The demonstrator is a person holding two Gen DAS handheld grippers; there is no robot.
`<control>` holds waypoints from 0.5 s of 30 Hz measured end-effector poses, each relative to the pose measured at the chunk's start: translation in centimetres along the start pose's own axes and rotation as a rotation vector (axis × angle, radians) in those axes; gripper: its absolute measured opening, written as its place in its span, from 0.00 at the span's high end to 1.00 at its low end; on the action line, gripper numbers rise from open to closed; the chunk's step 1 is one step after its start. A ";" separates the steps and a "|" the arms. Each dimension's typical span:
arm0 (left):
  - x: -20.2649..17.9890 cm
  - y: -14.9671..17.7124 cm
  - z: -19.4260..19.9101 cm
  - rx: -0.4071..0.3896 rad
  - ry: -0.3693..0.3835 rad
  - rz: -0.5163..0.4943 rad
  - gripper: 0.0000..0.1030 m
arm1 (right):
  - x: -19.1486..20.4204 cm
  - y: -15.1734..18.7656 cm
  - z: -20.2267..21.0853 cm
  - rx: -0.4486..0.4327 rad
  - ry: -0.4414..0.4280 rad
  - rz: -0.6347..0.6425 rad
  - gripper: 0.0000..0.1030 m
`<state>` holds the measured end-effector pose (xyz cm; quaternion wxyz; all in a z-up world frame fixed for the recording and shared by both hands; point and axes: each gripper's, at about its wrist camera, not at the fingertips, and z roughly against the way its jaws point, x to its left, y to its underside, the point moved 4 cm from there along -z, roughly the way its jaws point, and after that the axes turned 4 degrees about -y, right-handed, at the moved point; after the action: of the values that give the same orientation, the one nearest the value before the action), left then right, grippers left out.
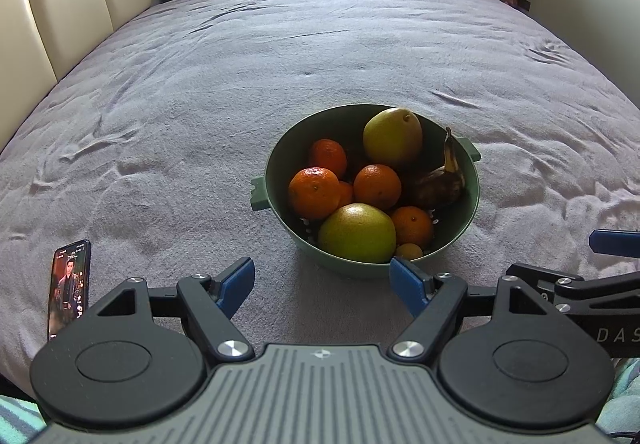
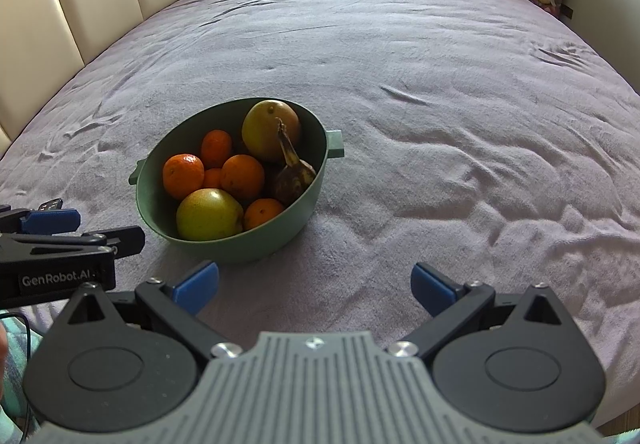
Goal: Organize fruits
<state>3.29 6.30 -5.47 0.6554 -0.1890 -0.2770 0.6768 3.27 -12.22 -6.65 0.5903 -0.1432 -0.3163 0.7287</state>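
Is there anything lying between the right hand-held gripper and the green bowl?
No. In the right wrist view, only bare bedspread separates the right hand-held gripper from the green bowl.

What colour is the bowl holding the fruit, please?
The bowl is dull green, clearest in the right wrist view.

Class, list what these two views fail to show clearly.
- Bowl bottom: both views, covered by fruit.
- Small yellow fruit: left wrist view, mostly behind the rim and gripper pad.
- Phone lower end: left wrist view, behind the gripper body.
- Banana lower half: right wrist view, behind oranges.
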 end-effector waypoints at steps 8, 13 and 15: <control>0.0 0.0 0.0 -0.004 0.006 0.011 0.12 | 0.0 0.2 -0.1 0.005 -0.003 0.000 0.04; 0.0 0.0 0.2 -0.010 0.006 0.014 0.12 | 0.0 0.4 -0.1 0.008 -0.005 -0.001 0.04; 0.0 0.0 0.2 -0.013 0.006 0.012 0.12 | 0.0 0.3 -0.1 0.008 -0.005 -0.001 0.04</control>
<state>3.16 6.31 -5.30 0.6510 -0.1969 -0.2783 0.6782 3.10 -12.25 -6.91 0.5904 -0.1390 -0.3150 0.7300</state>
